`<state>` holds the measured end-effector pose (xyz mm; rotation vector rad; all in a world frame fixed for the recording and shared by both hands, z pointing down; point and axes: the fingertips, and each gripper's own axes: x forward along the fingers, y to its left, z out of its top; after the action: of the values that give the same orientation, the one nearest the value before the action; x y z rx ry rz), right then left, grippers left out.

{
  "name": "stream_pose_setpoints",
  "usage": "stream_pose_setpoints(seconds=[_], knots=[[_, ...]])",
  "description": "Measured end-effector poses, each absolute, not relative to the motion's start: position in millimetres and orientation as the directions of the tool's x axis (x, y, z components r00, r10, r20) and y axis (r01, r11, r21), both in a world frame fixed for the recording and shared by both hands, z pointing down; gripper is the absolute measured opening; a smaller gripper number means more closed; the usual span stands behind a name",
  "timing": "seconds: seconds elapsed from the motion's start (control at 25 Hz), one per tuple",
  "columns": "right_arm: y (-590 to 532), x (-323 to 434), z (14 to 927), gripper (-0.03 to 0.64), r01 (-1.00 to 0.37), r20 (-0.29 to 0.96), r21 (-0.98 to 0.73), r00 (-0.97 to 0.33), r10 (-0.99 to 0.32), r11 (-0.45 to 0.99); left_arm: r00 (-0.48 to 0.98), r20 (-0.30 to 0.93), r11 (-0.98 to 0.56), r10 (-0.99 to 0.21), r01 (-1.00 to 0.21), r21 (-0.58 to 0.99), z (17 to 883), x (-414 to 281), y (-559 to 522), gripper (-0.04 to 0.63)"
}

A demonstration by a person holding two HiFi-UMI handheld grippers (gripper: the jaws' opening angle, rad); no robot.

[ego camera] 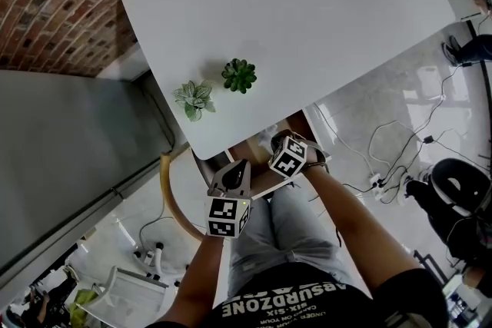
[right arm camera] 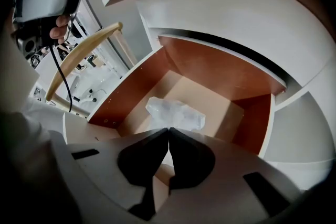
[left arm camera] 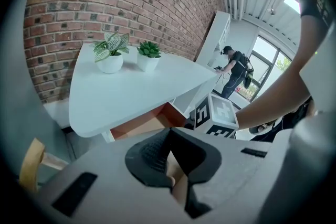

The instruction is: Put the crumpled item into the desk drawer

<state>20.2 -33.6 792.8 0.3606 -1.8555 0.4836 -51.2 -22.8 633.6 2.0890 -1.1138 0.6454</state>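
Observation:
The crumpled item (right arm camera: 175, 114), a pale translucent wad, lies on the floor of the open desk drawer (right arm camera: 210, 68), whose inside is reddish-brown. My right gripper (right arm camera: 169, 130) hovers just above and in front of it with the jaws shut and nothing between them. In the head view the drawer (ego camera: 261, 182) sticks out under the near edge of the white desk (ego camera: 307, 11), and my right gripper (ego camera: 281, 137) is over it. My left gripper (ego camera: 244, 165) is at the drawer's left side, shut and empty. The left gripper view shows its tips (left arm camera: 170, 131) meeting before the drawer (left arm camera: 142, 126).
Two small potted plants (ego camera: 239, 75) (ego camera: 194, 98) stand near the desk's front left corner. A curved wooden chair back (ego camera: 171, 200) is at my left. Cables and a power strip (ego camera: 377, 182) lie on the floor to the right. A person (left arm camera: 236, 71) stands far off by a window.

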Motion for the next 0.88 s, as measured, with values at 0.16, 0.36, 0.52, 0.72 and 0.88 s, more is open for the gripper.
stream_pose_setpoints(seconds=[0.16, 0.36, 0.52, 0.72, 0.88], knots=[[-32.5, 19.8, 802.8, 0.000, -0.428, 0.952, -0.149, -0.306, 0.012, 0.892, 0.510, 0.688, -0.399, -0.515, -0.854, 0.334, 639.7, -51.0, -23.4, 0.006], [-30.1, 20.2, 814.3, 0.000, -0.353, 0.960, -0.137, -0.279, 0.036, 0.925, 0.509, 0.692, -0.393, -0.512, -0.855, 0.338, 646.7, -50.8, -23.7, 0.006], [-26.9, 22.1, 823.5, 0.000, -0.308, 0.966, -0.134, -0.253, 0.055, 0.942, 0.506, 0.695, -0.385, -0.511, -0.857, 0.341, 650.0, -51.1, -24.6, 0.006], [-22.8, 23.8, 835.2, 0.000, -0.272, 0.970, -0.135, -0.234, 0.070, 0.953, 0.503, 0.699, -0.378, -0.508, -0.859, 0.344, 656.7, -50.9, -23.2, 0.006], [-18.2, 24.7, 843.6, 0.000, -0.245, 0.972, -0.133, -0.219, 0.079, 0.960, 0.502, 0.702, -0.374, -0.505, -0.860, 0.347, 661.9, -52.4, -20.7, 0.006]])
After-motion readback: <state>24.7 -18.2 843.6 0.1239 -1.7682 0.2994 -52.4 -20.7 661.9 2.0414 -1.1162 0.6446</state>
